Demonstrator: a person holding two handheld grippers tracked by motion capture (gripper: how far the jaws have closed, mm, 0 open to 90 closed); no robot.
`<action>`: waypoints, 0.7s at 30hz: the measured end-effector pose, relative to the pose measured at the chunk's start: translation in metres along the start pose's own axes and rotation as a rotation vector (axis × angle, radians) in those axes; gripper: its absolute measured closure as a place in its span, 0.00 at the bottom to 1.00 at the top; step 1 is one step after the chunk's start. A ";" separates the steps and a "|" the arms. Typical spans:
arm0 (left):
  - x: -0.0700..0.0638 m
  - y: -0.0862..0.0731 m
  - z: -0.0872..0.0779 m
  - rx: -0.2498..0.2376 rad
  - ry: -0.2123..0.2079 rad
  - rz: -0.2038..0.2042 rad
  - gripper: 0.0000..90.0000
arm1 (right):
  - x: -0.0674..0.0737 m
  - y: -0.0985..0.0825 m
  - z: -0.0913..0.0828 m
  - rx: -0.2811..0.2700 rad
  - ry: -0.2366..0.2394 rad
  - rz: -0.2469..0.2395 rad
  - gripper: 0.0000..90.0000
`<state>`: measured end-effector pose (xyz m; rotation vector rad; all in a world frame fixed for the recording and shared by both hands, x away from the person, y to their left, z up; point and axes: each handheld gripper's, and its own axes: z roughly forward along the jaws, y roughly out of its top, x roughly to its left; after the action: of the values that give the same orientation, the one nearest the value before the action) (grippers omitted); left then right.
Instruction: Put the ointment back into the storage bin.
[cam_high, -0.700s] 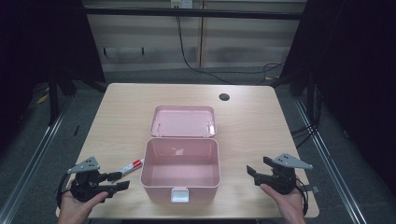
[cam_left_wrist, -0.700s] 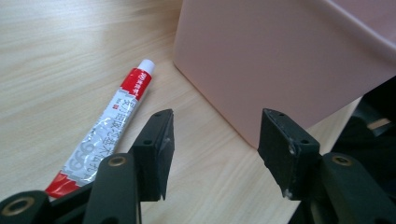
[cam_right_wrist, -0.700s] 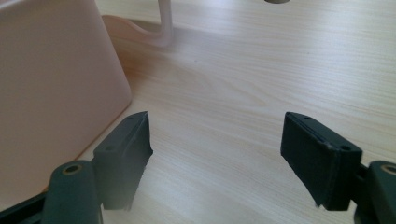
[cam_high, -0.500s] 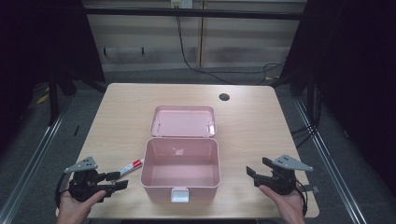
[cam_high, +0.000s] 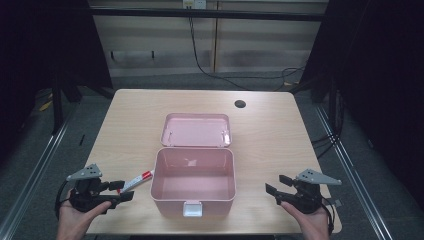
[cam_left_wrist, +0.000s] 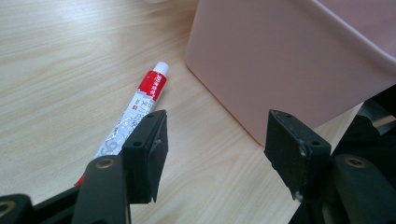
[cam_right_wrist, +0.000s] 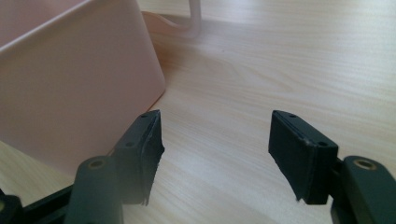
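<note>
Item: tube (cam_high: 136, 180), small, white body with a red band and a white cap at its far end (print on the side too small to read). Lies flat on the table (cam_high: 280, 130), just left of the box's near-left corner, slanting from near-left to far-right. Whether the cap touches the box wall cannot be told.

Item: box (cam_high: 194, 181), pink plastic, near centre of the table, lid (cam_high: 196, 130) thrown back flat on the far side, white latch on the near wall. Inside looks empty.

Item: left gripper (cam_high: 120, 192), held in a hand at the near-left edge. Jaws stand wide apart, holding nothing; in the left gripper view the tube (cam_left_wrist: 135, 112) runs partly behind the left jaw, with the box wall (cam_left_wrist: 289, 60) off to the right.

Item: right gripper (cam_high: 276, 186), held in a hand at the near-right edge, well apart from the box. Jaws wide, empty, over bare wood.

Handling note, by judgement: the tube is likely light and soft-walled, so a hard squeeze could dent it or push contents toward the cap. The body looks smooth and may slip. Best hold seems across the middle of the body, jaws square to its length; the crimped near end is thin and would twist.
</note>
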<state>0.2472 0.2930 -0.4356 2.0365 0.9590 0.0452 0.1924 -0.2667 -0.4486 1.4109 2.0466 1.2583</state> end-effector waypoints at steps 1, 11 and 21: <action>0.000 0.000 0.000 0.000 0.000 0.000 0.43 | 0.000 0.000 0.000 0.000 0.000 0.000 0.38; -0.005 0.021 0.001 0.077 0.039 0.060 0.48 | 0.006 0.002 0.000 -0.005 0.027 -0.009 0.38; 0.001 0.047 0.020 0.222 0.112 0.100 0.49 | 0.004 0.002 0.001 0.002 0.050 0.006 0.36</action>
<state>0.2838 0.2645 -0.4147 2.3069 0.9655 0.1124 0.1924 -0.2621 -0.4468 1.4010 2.0779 1.3067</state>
